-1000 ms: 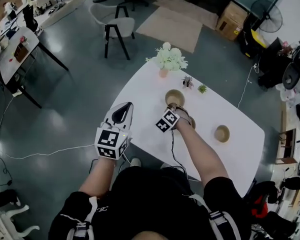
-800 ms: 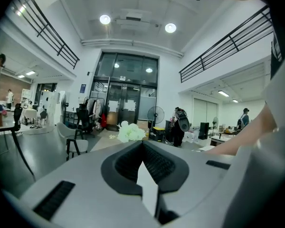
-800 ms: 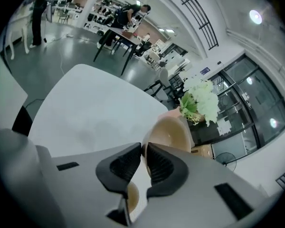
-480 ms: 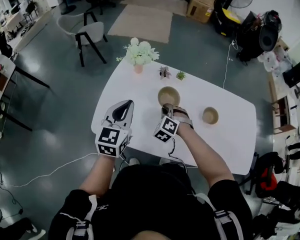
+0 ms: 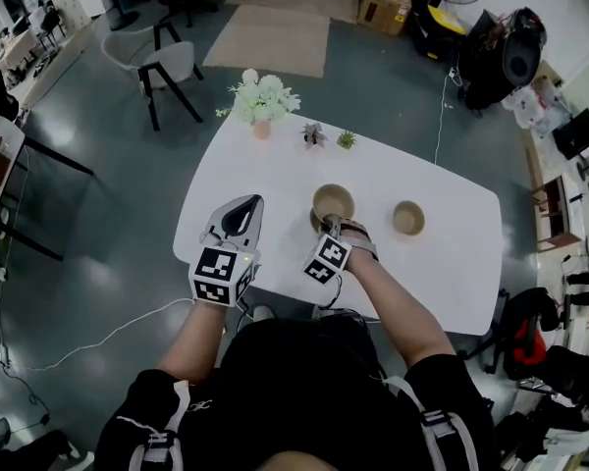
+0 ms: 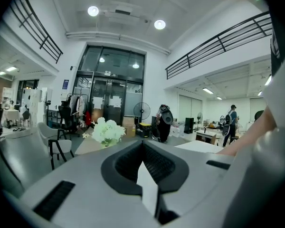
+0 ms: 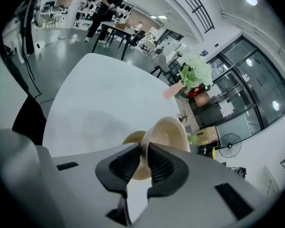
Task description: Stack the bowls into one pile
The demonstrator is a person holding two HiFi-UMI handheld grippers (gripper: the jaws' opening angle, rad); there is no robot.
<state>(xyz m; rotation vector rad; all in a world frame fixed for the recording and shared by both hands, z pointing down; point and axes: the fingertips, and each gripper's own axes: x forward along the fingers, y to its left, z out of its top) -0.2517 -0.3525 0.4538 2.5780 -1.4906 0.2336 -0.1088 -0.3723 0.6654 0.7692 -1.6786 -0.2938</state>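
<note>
**Right claw is pinching a bowl by its rim**

The right claw [image 7: 143,151] is squeezing the rim of a tan bowl [image 7: 167,131]. The two jaws are sitting almost together, with only the thin rim between them. This bowl is sitting near the middle of the white counter [image 5: 265,180]. It is a bit closer to the person than the white flowers [image 5: 260,96].

A darker tan round shape is peeking out under the bowl. It is hard to tell if that is another bowl.

A second tan bowl [image 5: 408,218] is sitting alone. It is on the far side of the pinched bowl from the flowers, and the two bowls are not touching.

The left claw [image 6: 142,146] is pressed shut and is holding nothing. It is hanging over the counter edge closest to the person, on the same side as the flowers.

Two tiny plants [image 5: 314,135] [image 5: 346,140] are standing just beside the flowers, along the far edge of the counter. A white chair [image 5: 162,67] is standing on the floor behind the flowers.
</note>
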